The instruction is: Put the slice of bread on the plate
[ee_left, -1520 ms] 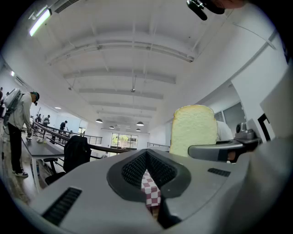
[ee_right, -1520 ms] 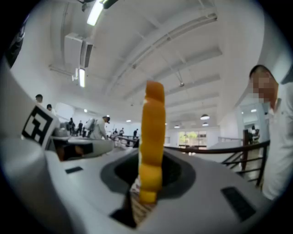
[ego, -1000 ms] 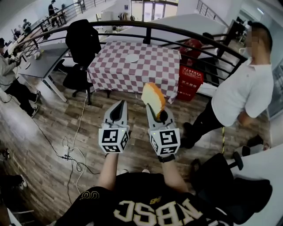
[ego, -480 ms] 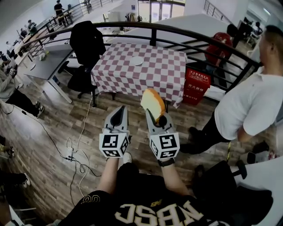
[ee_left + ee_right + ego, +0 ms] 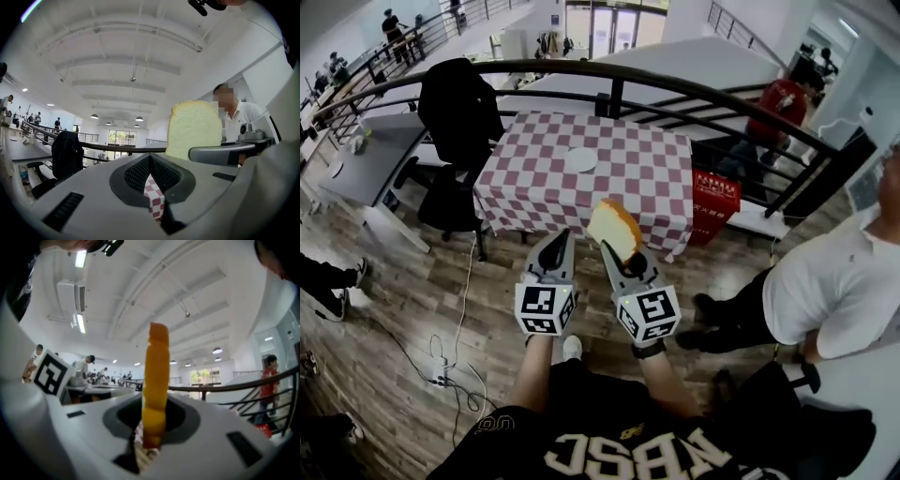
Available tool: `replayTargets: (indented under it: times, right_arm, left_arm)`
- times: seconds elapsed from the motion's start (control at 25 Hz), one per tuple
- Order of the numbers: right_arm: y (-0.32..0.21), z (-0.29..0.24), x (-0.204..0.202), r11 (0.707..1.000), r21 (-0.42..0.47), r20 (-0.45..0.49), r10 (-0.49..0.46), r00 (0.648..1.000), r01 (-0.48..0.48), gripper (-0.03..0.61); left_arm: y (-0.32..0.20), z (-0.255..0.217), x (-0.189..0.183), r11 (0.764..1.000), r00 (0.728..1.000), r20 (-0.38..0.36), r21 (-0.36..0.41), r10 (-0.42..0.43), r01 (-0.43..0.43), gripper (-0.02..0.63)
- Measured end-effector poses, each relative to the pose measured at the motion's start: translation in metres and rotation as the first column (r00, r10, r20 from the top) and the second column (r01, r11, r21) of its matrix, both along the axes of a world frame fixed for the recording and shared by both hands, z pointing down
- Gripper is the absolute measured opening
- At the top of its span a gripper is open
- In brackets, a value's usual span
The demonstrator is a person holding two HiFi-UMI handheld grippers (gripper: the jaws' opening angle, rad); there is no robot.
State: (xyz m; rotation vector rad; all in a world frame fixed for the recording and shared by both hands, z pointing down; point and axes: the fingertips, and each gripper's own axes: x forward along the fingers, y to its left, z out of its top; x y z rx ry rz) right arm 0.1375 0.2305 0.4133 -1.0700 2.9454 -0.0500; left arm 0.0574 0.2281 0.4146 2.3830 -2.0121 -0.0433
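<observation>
Bench (image 5: 649, 178): checked cloth, ahead of both jaws.
Right gripper (image 5: 617, 251): jaws clamped on bread.
Left gripper (image 5: 560, 235): jaws closed, empty.
Plate (image 5: 580, 159): on bench, well beyond jaws.
Bread (image 5: 614, 228): upright between right jaws.

One bread slice (image 5: 614, 228); one plate (image 5: 580, 159); one checked table (image 5: 525, 187); two grippers: left gripper (image 5: 560, 236), right gripper (image 5: 612, 251); bystanders (image 5: 834, 281) nearby perhaps two

Open wood floor (image 5: 394, 281) ran up to the table (image 5: 534, 183), its top bare around the plate (image 5: 580, 159), chair (image 5: 448, 192) crowded its left, red box (image 5: 715, 202) and bystander (image 5: 834, 291) stood right.
</observation>
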Motion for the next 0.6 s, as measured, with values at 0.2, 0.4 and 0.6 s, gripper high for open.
replayTargets:
  times: [0.2, 0.4, 0.6]
  right_arm:
    - [-0.060, -0.024, -0.048, 0.998, 0.042, 0.048, 0.041, 0.998, -0.043, 0.098]
    - [-0.103, -0.009, -0.075, 0.998, 0.003, 0.016, 0.060, 0.998, -0.060, 0.098]
    - [-0.157, 0.002, -0.087, 0.998, -0.024, -0.018, 0.056, 0.998, -0.056, 0.098]
  left_arm:
    - [-0.063, -0.015, -0.057, 0.998, 0.998, 0.039, 0.030, 0.045, -0.046, 0.018]
    - [-0.112, -0.004, -0.082, 0.998, 0.999, 0.002, 0.014, 0.053, -0.053, 0.018]
    - [-0.167, 0.001, -0.085, 0.998, 0.998, -0.007, 0.012, 0.068, -0.068, 0.020]
